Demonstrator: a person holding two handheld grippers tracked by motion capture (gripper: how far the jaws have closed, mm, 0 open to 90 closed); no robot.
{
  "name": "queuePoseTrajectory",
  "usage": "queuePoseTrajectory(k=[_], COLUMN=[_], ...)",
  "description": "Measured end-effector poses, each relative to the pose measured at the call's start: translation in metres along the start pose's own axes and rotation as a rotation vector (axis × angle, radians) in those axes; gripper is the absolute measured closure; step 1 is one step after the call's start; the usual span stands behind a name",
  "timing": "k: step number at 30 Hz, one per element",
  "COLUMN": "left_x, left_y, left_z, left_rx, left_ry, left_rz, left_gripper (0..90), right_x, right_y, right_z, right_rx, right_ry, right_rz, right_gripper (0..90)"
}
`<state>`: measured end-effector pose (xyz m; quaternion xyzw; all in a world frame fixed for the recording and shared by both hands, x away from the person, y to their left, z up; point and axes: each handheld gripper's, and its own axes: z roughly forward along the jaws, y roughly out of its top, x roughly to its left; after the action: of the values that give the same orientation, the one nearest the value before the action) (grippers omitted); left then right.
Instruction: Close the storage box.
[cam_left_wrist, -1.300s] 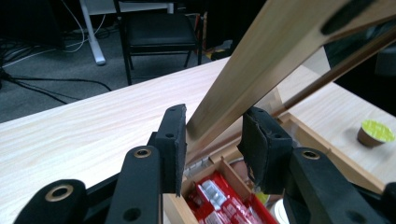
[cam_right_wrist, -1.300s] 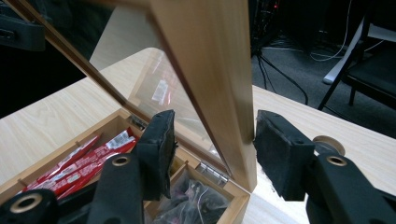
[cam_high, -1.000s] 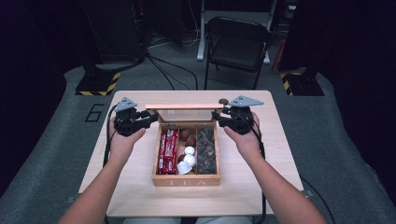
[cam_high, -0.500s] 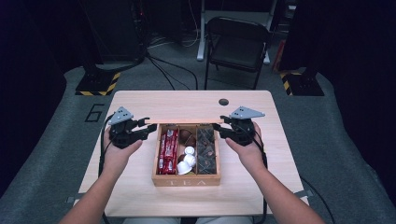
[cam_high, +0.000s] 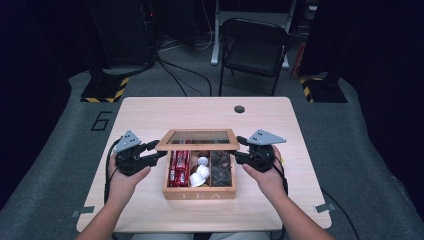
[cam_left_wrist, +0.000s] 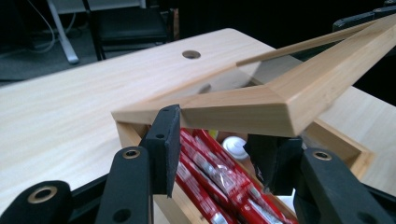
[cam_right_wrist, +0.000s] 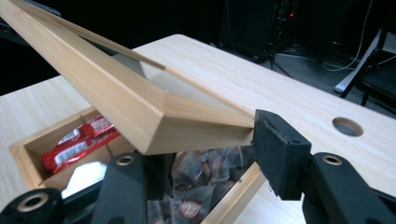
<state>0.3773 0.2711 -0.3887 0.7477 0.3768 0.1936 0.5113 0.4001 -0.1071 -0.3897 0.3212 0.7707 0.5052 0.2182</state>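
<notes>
Wooden tea box, lid half raised

Wooden box at the middle of the surface; glass-paned lid tilted above it. Left gripper pinches the lid's left front corner, right gripper its right corner. Compartments: red packets, white cups, dark sachets.

The raised lid hides the box's far compartments.

A wooden tea box sits near the table's front edge, its glass-paned lid half raised. Inside lie red packets left, white cups centre, dark sachets right.
</notes>
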Motion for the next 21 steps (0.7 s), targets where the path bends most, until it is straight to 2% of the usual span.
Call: queuePoseTrajectory(k=[2, 6, 13, 17, 21], left_x=[-0.001, -0.005, -0.007, -0.008, -0.009], left_y=[-0.005, -0.013, -0.024, -0.029, -0.035], left_z=[0.0, -0.001, -0.001, -0.002, -0.001], left_rx=[0.004, 0.009, 0.025, 0.038, 0.046], left_ry=[-0.002, 0.002, -0.008, -0.014, -0.016], left_rz=[0.0, -0.006, -0.011, -0.003, -0.006], left_gripper=[54.8, 54.9, 54.9, 54.9, 54.9], right_x=[0.001, 0.002, 0.007, 0.009, 0.011], right_y=[-0.004, -0.013, -0.022, -0.027, -0.033], right_z=[-0.001, -0.002, -0.002, -0.002, -0.003], right_rx=[0.001, 0.01, 0.026, 0.031, 0.04], right_ry=[0.003, 0.02, 0.011, 0.002, 0.013], right_rz=[0.001, 0.032, 0.003, -0.004, 0.004], right_gripper=[49.2, 48.8, 48.8, 48.8, 48.8])
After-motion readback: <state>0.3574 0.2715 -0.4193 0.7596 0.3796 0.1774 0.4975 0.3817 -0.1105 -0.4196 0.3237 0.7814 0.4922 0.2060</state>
